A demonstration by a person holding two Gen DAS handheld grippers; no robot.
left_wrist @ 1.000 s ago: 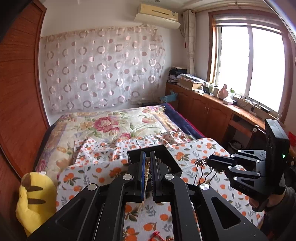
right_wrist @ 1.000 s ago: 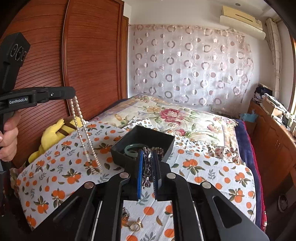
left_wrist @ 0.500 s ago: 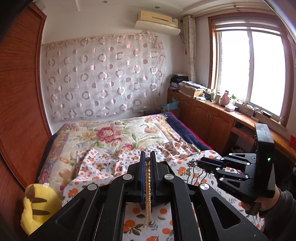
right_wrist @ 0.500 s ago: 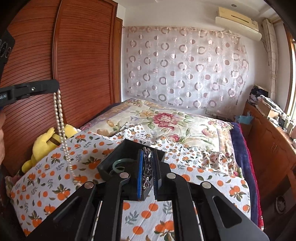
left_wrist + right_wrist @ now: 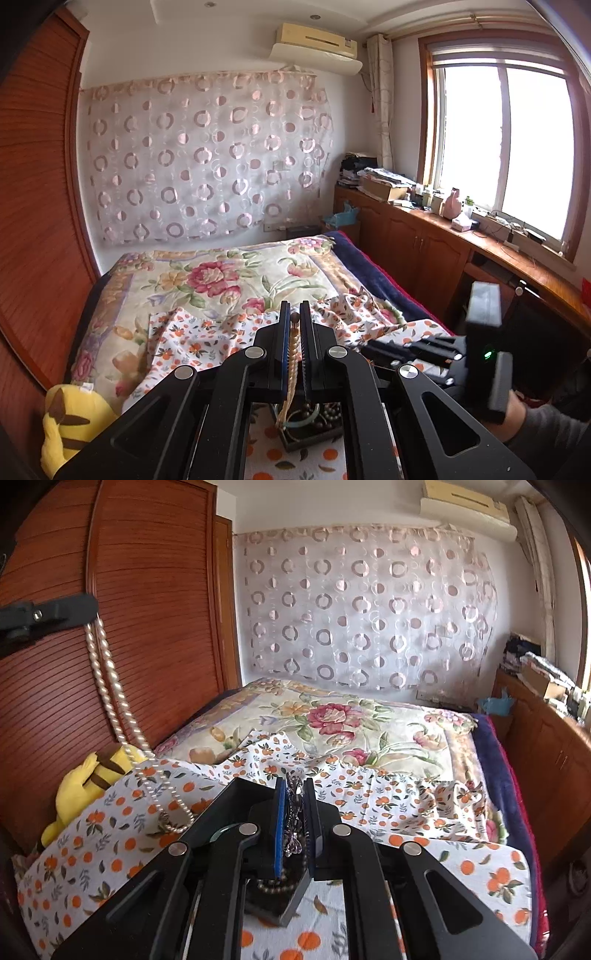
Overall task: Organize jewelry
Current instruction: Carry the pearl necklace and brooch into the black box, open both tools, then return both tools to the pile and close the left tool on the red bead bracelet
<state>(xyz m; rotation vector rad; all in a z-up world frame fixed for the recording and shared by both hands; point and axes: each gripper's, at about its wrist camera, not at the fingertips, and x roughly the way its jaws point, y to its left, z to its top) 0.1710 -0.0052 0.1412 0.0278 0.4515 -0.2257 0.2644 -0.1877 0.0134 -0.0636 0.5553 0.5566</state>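
My left gripper (image 5: pixel 294 314) is shut on a pearl necklace (image 5: pixel 290 373) that hangs down between its jaws toward the black jewelry box (image 5: pixel 306 428) below. In the right wrist view the same necklace (image 5: pixel 118 709) dangles from the left gripper (image 5: pixel 86 607) high at the left, its lower end resting on the orange-print cloth (image 5: pixel 110 842). My right gripper (image 5: pixel 294 786) is shut on a dark purple crystal piece (image 5: pixel 293 823), held over the black box (image 5: pixel 280 897). The right gripper (image 5: pixel 369 349) also shows low right in the left wrist view.
The box sits on an orange-print cloth over a floral bedspread (image 5: pixel 229 273). A yellow plush toy (image 5: pixel 85 786) lies at the bed's left edge by the wooden wardrobe (image 5: pixel 110 627). A wooden cabinet (image 5: pixel 424 243) with clutter runs under the window at right.
Both grippers have risen and tilted up, each lifting its piece higher. The pearl necklace now hangs longer from the left gripper, and the box sits lower in both views.
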